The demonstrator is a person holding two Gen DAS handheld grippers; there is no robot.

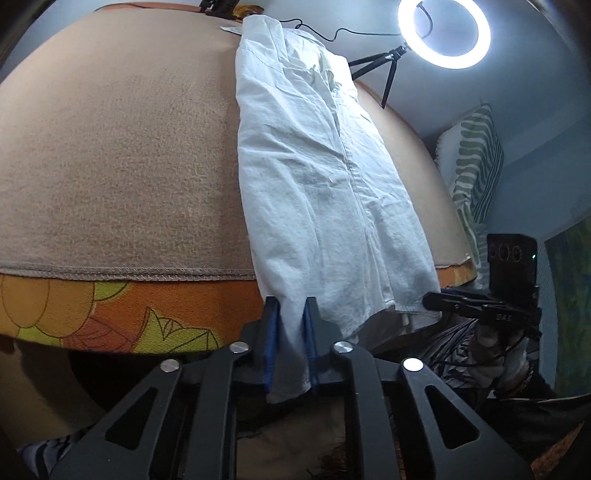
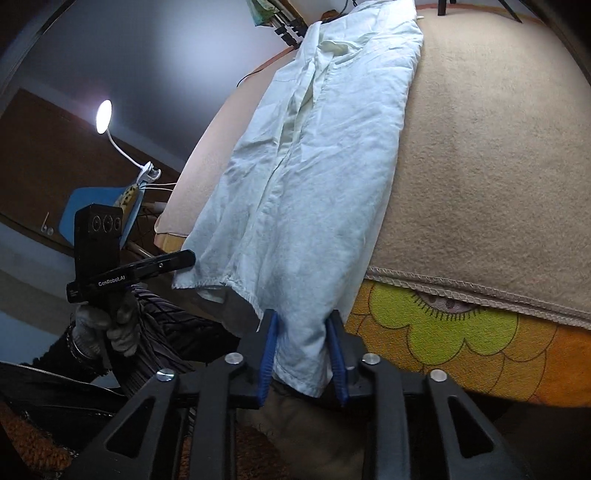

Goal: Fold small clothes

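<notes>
I see the white garment [image 1: 325,177] lying lengthwise on the beige blanket [image 1: 122,155]; my left gripper [image 1: 291,345] and right gripper [image 2: 303,354] each pinch its near hem, overhanging the blanket's stitched edge.

A white garment [image 1: 325,177], folded lengthwise, lies along a tan blanket [image 1: 122,158]; its near hem hangs over the edge between the blue pads [image 1: 271,343] of the left gripper [image 1: 291,345]; the right gripper [image 1: 476,304] is at its other corner; a ring light [image 1: 444,33] glows beyond.

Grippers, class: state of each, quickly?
Left gripper: shut on the near hem of the white crumpled cotton garment.
Right gripper: shut on the same hem.
</notes>
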